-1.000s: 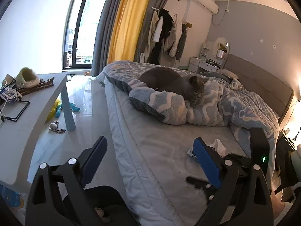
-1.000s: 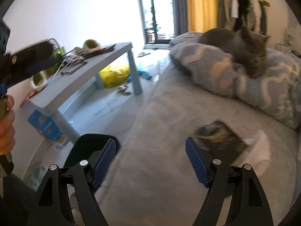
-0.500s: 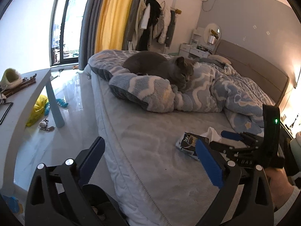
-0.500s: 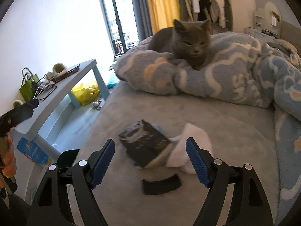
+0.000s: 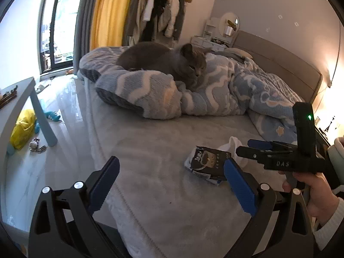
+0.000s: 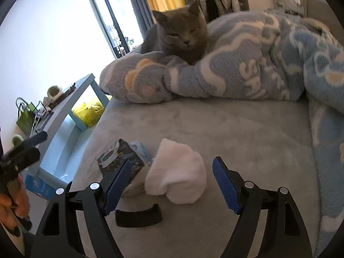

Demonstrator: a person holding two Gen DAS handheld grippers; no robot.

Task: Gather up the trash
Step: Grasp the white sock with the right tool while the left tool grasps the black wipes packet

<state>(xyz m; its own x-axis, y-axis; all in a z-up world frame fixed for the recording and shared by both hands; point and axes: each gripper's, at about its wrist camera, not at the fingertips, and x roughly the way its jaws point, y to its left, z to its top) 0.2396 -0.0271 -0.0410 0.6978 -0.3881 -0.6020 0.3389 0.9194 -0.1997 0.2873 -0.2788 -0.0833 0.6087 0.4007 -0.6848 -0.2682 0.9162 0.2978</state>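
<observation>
Nothing is collected yet, as far as the views show: the dark packet (image 6: 120,159) and the white wad (image 6: 177,173) lie side by side on the bed (image 6: 225,133), touching, near its edge. No bin or bag is identifiable in either view.

Right gripper (image 6: 172,185): fingers apart, nothing between the pads; the wad sits just ahead, framed by them, with the packet partly behind the left finger. Judged the likely first pick.

Left gripper (image 5: 172,185): fingers wide apart, empty, having just been opening; packet just beyond its right finger.

Surroundings: a grey cat (image 6: 180,36) lies on the blue blanket (image 6: 258,75) behind the trash, well apart. A small black curved piece (image 6: 138,215) lies on the bed near the right gripper. Worktop (image 6: 71,107) beside the bed carries clutter; a yellow bag (image 5: 22,129) lies on the floor beneath
</observation>
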